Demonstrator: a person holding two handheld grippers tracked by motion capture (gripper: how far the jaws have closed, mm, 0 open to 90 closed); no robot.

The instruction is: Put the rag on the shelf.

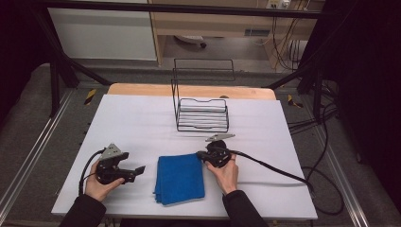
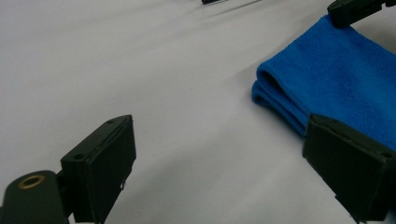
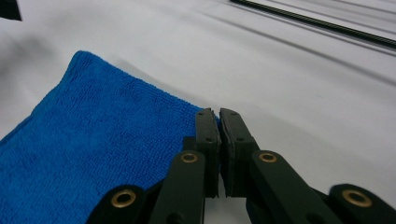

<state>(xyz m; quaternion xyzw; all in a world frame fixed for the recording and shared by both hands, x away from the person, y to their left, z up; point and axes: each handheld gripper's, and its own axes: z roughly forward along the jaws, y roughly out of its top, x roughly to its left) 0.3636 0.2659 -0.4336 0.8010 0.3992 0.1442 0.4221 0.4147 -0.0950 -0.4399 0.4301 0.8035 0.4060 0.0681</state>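
your right gripper [image 3: 218,116] pinches the folded blue terry cloth's [image 1: 180,178] corner, your left gripper [image 2: 219,172] waits spread wide, the black wire rack [image 1: 202,115] beyond sits empty.

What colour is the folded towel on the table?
Bright blue; the folded towel shows best in the right gripper view.

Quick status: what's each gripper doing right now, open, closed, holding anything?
Left gripper: open, holding nothing, just left of the blue towel.
Right gripper: closed on the blue towel's corner edge.
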